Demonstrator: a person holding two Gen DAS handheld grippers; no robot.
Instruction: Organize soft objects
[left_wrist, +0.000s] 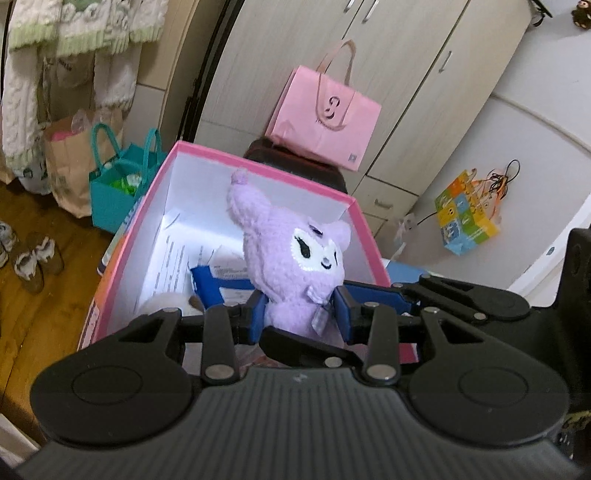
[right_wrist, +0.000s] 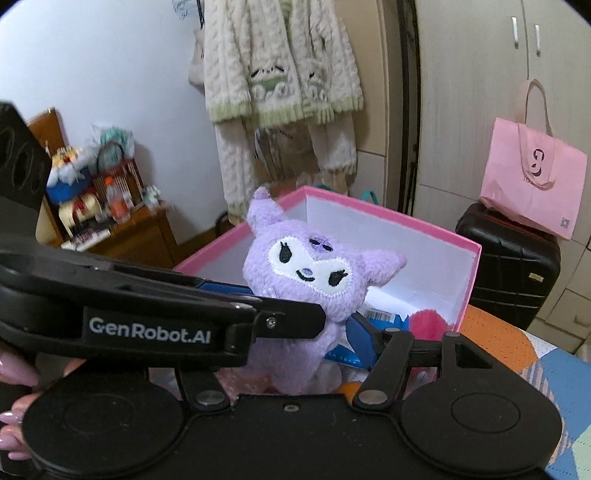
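- The purple plush toy (left_wrist: 295, 258) stands upright over the open pink box (left_wrist: 258, 166); the left gripper's (left_wrist: 301, 314) blue fingers (left_wrist: 258, 314) pinch its body
- The right gripper's (right_wrist: 314, 339) fingers (right_wrist: 364, 332) look spread beside the toy; one finger is hidden
- A pink pompom (right_wrist: 428, 325) lies in the box

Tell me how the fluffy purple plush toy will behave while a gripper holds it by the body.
The fluffy purple plush toy probably squashes: the left gripper pinches its body. It seems light, and its fuzzy pile should resist slipping. The unsupported head may flop over the pink cardboard box.
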